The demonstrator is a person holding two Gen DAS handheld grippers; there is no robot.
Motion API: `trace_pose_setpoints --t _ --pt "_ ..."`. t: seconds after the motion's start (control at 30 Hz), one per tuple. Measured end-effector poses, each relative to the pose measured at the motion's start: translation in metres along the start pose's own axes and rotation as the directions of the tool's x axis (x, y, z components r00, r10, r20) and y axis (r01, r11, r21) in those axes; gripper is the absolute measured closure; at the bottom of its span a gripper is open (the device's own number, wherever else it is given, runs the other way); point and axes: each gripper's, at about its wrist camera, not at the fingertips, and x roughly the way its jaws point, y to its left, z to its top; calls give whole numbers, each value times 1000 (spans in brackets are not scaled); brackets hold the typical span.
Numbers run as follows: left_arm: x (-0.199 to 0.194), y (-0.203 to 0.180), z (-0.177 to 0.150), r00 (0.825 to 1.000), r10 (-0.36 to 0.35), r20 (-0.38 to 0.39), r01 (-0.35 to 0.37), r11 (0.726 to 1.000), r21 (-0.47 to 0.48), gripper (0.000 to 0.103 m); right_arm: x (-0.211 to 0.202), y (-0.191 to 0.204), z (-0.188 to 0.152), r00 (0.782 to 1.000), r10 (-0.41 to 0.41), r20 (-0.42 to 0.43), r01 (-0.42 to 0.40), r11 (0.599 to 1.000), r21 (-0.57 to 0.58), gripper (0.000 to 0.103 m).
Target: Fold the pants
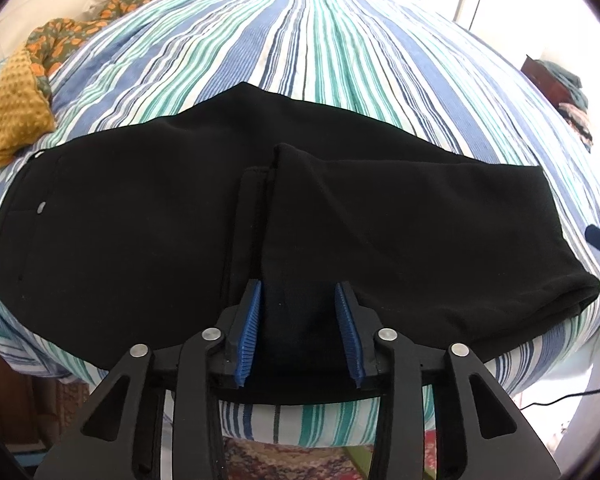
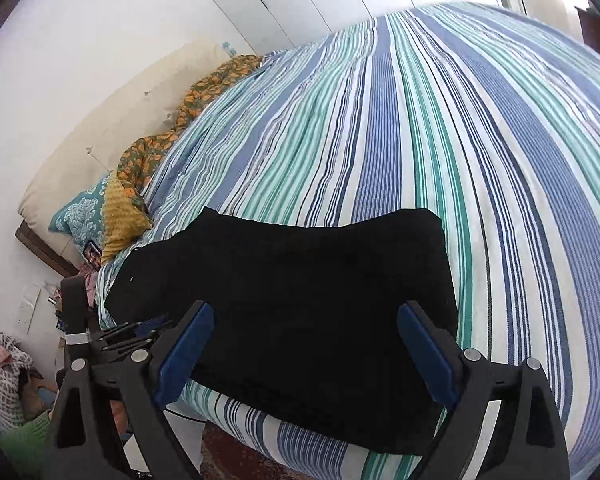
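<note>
Now lift both parted, empty grippers, left gripper (image 1: pixel 298 330) and right gripper (image 2: pixel 304 356), clear, then flatten the black pants (image 1: pixel 148 216) fold.

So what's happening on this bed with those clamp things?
A person is folding black pants on a striped bedspread, with a two-fingered gripper in each hand. The legs are already folded over toward the waist. The left gripper is open, with cloth lying between its fingers; the right gripper hovers wide open, holding nothing.
</note>
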Motion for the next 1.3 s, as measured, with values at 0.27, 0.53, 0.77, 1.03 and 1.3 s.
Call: trace_pose_setpoints --t 0.27,0.53,0.77,1.03,1.3 --pt "-57 -14 -20 998 7 62 -3 998 -64 20 2 1 -14 999 -34 -34 34 999 -1 10" --pt "-88 -2 -24 995 -40 90 59 974 -220 19 -21 -6 -4 997 -76 31 76 997 17 10" --pt "-89 23 -27 986 -74 152 123 933 -339 15 -31 -7 -14 983 -169 67 169 986 6 10" --pt "-99 57 -11 977 -120 179 185 890 -416 15 -53 -17 -13 972 -196 129 188 980 73 8" --pt "-100 221 -1 963 -21 269 210 686 -697 14 -42 -30 -23 964 -250 86 244 967 79 7"
